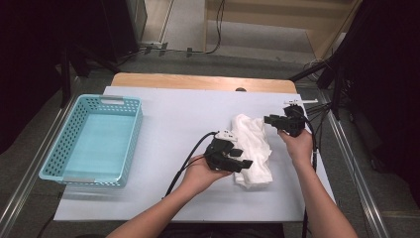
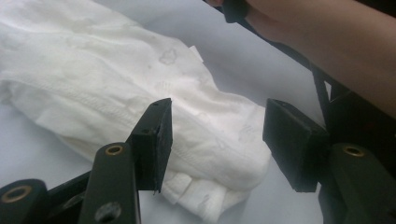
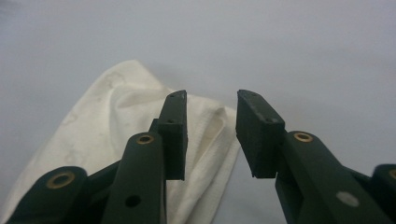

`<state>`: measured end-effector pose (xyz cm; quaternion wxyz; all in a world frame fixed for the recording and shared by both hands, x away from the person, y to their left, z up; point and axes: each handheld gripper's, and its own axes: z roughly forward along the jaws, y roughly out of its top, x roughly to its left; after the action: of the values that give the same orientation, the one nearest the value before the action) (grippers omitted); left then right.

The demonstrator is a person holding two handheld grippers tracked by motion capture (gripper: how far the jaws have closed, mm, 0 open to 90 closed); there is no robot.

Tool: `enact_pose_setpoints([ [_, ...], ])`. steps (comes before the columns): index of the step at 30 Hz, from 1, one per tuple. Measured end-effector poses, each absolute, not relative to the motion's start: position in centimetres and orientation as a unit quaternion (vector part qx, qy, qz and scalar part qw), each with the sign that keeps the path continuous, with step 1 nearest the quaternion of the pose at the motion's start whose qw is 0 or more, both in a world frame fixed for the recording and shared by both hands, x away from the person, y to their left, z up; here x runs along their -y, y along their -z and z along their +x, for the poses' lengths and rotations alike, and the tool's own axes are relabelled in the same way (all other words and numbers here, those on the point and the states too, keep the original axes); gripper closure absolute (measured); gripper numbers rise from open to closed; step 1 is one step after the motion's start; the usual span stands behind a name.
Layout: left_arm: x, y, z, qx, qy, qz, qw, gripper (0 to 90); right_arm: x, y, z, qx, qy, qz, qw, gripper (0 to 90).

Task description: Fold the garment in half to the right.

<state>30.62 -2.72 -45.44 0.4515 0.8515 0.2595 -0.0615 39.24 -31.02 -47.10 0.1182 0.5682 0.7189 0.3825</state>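
White folded cloth [image 1: 253,151] lies on the table mat [image 1: 173,129], long axis running away from me; my left gripper [image 1: 236,161] sits at its near end, jaws apart, nothing pinched; right gripper [image 1: 271,119] at far end, also parted (basket [image 1: 91,141] well off left)
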Motion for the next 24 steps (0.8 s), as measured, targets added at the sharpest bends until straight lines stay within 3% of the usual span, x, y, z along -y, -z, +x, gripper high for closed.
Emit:
enact_pose_setpoints([
  [5,2.1,45.7,30.6,-0.257,0.051,0.855,0.448,41.1,30.5,46.9,39.0,-0.729,-0.384,0.556,0.106,55.4],
  [24,0.7,46.1,30.7,-0.265,0.031,0.851,0.452,40.1,29.0,49.6,40.3,-0.745,-0.354,0.562,0.065,54.5],
])
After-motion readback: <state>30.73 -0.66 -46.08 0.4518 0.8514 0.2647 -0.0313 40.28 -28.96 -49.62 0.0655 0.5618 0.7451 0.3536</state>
